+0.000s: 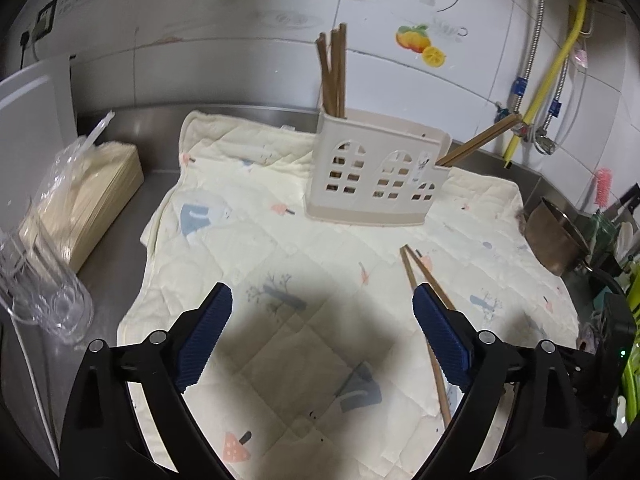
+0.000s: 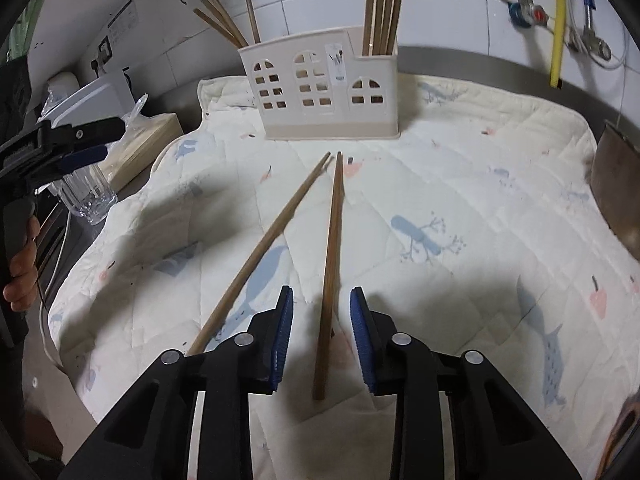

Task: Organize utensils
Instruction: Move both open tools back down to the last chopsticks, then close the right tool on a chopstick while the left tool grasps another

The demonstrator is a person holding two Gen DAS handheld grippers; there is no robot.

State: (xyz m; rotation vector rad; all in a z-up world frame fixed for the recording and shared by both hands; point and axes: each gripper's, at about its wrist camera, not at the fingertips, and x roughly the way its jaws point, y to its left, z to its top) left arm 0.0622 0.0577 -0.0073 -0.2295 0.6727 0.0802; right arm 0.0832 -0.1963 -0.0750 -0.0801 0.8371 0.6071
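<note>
Already straddling one loose chopstick (image 2: 329,276) with the right gripper (image 2: 322,336), pads spread apart and clear of the wood on both sides, nothing clamped. Lying on the quilted cloth (image 2: 460,168) in front of the utensil holder (image 2: 320,92), tip aimed at its base. Second chopstick (image 2: 260,252) slanting just left of the first, tips nearly meeting near the holder, its near end passing under the left finger (image 2: 280,332) of that gripper.

Left gripper (image 1: 322,334) wide open too, empty, hovering above the cloth well short of the holder.

Risks, judged from this: closing could drag or catch the slanted stick along, since so close under the finger. Could also pinch a fold of soft cloth with the wood. Gripping near the end rather than mid-length would likely let the stick swing or slip when lifted. Holder compartments already crowded with upright chopsticks (image 2: 384,4), so insertion might snag on them or nudge the light holder.
</note>
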